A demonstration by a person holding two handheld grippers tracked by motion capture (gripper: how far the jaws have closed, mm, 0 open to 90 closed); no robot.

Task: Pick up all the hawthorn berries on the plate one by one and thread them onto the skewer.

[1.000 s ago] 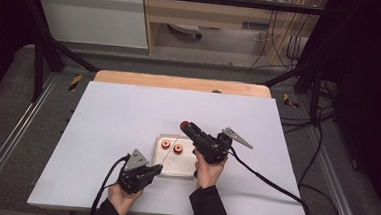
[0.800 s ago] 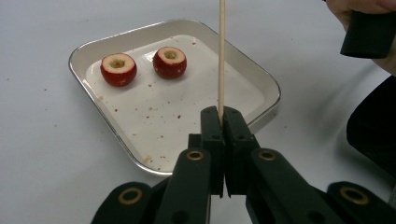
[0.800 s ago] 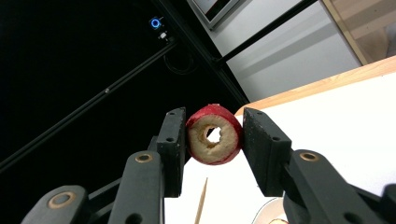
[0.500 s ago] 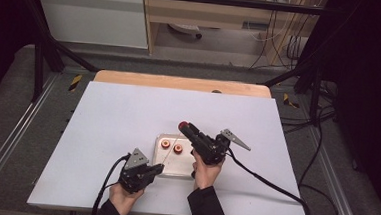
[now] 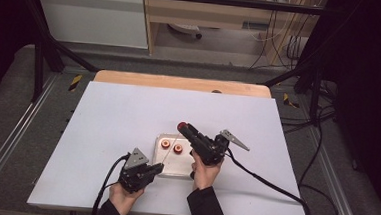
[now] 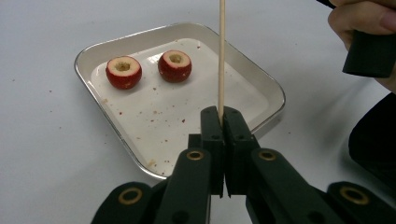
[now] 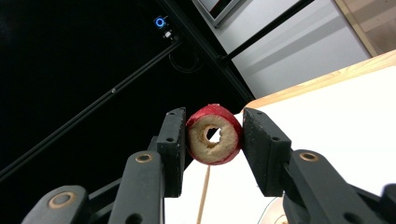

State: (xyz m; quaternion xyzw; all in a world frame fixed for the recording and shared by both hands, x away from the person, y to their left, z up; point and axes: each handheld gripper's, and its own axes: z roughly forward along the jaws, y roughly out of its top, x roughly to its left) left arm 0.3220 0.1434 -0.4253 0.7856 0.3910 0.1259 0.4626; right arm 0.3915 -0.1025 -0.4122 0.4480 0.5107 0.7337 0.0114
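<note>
From where I stand the tray (image 5: pixel 161 167) is the anchor: just left of and nearer than it, the left gripper (image 5: pixel 150 170) has its jaws pressed together on a thin skewer (image 6: pixel 221 56) that slants up over the tray. Two cored red fruits (image 6: pixel 123 72) sit side by side at the tray's far end. Above its right edge, the right gripper (image 5: pixel 183 128) pinches a third fruit (image 7: pixel 214 134), and over the last second it has crept a touch higher and leftward, its hole now turned toward the skewer tip, so I judge threading is about to begin. The tray rests on a white table (image 5: pixel 102 117) with a wooden strip (image 5: pixel 180 83) beyond; past that, cabinets and trailing cables.
</note>
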